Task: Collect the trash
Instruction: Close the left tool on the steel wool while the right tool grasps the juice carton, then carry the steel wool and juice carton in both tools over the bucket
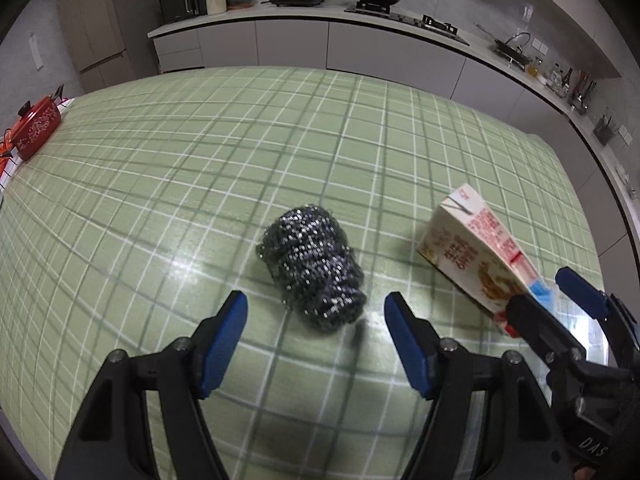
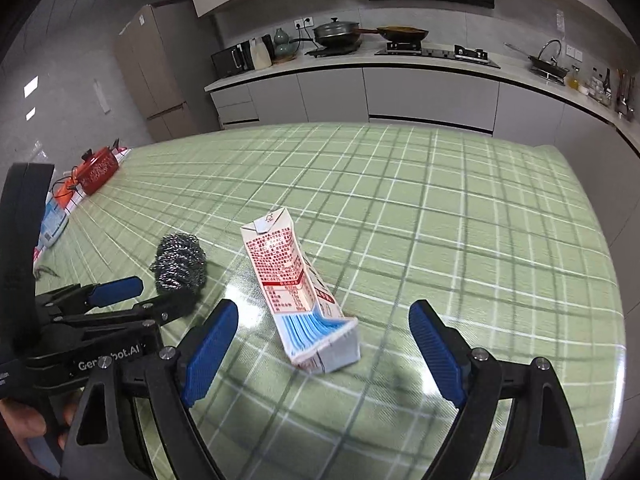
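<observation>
We hold our left gripper [image 1: 316, 344] with jaws spread before the steel scrubber [image 1: 311, 266]; our right gripper [image 2: 324, 354], jaws spread, faces the crushed carton [image 2: 298, 292] lying on the desk [image 2: 440, 208].

Scourer [image 1: 312, 264], carton [image 2: 298, 296] on table [image 1: 160, 200]

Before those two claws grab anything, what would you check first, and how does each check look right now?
1. Left gripper open: ok.
2. Right gripper open: ok.
3. Steel scourer lined up ahead of the left gripper: ok.
4. Crumpled carton lying between the right gripper's fingers: ok.
5. Scourer and carton apart on the checked tablecloth: ok.
6. Bin to drop trash into: cannot tell, none in view.
</observation>
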The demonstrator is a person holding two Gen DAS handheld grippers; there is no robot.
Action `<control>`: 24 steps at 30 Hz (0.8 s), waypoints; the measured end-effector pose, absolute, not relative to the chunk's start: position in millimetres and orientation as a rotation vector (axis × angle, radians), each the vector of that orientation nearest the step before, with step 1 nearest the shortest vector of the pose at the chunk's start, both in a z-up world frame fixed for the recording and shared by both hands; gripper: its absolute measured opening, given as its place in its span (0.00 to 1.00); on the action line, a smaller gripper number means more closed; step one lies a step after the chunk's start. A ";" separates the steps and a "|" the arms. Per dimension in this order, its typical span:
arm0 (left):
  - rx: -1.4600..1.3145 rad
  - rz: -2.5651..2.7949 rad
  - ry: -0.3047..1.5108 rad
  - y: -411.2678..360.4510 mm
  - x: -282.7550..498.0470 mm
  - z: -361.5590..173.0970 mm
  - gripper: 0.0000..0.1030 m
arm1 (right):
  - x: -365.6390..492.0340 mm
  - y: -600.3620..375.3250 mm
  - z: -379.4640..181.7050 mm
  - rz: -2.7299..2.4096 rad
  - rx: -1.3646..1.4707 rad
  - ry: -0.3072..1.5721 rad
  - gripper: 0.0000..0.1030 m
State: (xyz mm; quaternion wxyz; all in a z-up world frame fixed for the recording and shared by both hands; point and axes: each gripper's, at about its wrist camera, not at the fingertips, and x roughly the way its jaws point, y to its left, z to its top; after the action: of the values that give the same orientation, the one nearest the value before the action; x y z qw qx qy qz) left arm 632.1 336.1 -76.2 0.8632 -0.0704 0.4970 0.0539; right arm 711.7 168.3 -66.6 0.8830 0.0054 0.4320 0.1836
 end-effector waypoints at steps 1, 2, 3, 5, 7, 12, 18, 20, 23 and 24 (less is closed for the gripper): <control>-0.152 0.105 1.041 337.2 634.7 -78.4 0.70 | 713.8 170.0 -69.2 0.385 0.006 0.901 0.86; -0.151 0.101 1.043 336.4 636.9 -79.6 0.69 | 717.2 172.6 -73.0 0.388 0.001 0.904 0.86; -0.156 0.087 1.046 337.2 638.3 -81.8 0.64 | 719.7 174.2 -75.5 0.386 -0.001 0.906 0.86; -0.166 0.057 1.051 338.9 639.5 -86.2 0.42 | 724.7 177.0 -80.0 0.395 0.008 0.909 0.86; -0.180 0.042 1.039 343.0 637.3 -88.8 0.39 | 727.2 178.4 -83.4 0.404 0.016 0.914 0.71; -0.178 0.014 1.021 347.4 624.5 -88.6 0.28 | 733.1 187.1 -94.0 0.421 -0.003 0.962 0.33; -0.177 -0.034 0.993 345.8 593.6 -77.2 0.27 | 704.4 174.6 -75.2 0.402 0.046 0.908 0.33; -0.169 -0.057 0.982 342.0 581.4 -71.7 0.27 | 689.5 167.1 -66.4 0.387 0.060 0.894 0.33; -0.135 -0.109 0.964 328.7 561.5 -60.3 0.27 | 663.9 152.2 -53.1 0.346 0.093 0.867 0.33; -0.123 -0.126 0.958 322.8 554.6 -57.0 0.27 | 654.4 146.9 -49.2 0.329 0.105 0.857 0.33</control>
State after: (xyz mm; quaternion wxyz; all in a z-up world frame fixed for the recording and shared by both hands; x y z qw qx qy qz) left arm 554.6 322.8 -57.0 0.8836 -0.0592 0.4605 -0.0606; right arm 654.4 146.9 -49.2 0.8952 0.0505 0.4134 0.1585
